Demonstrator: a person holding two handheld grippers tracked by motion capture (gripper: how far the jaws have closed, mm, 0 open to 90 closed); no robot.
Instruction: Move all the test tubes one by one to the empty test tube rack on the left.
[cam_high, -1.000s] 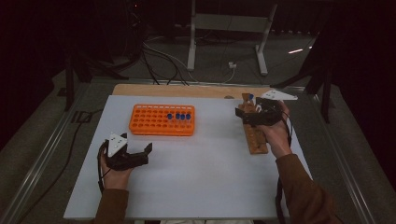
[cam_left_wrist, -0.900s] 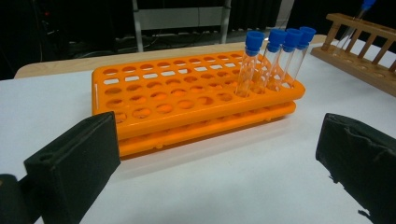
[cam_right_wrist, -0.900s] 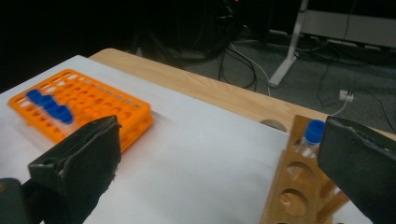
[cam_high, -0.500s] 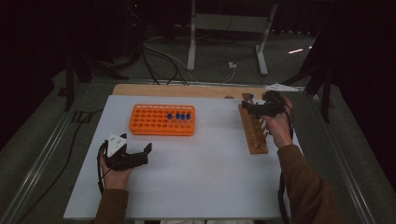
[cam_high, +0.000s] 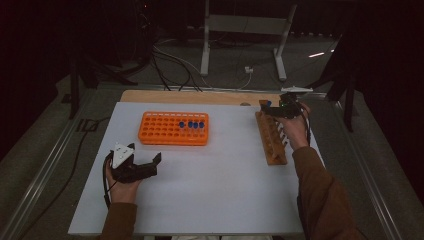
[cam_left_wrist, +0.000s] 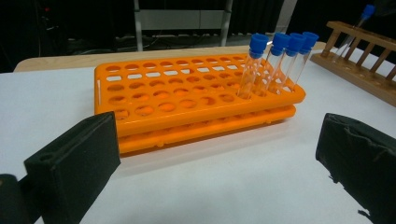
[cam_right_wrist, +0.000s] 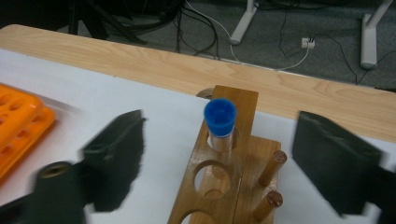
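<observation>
Seemingly mid-transfer, the left hand-held gripper (cam_high: 150, 165) rests released on the white worktop (cam_high: 220, 190) before the orange plastic tube rack (cam_high: 173, 128), while the right hand-held gripper (cam_right_wrist: 219, 158), jaws spread, flanks a blue-capped clear tube (cam_right_wrist: 220, 122) seated in the wooden rack (cam_high: 271, 140), so fetching another tube likely follows.

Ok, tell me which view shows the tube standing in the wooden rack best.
The right gripper view: the blue-capped tube stands in the end hole of the wooden rack, close up between the open jaws. The high view shows it as a small blue cap. The left gripper view shows it far off at the top right corner.
</observation>
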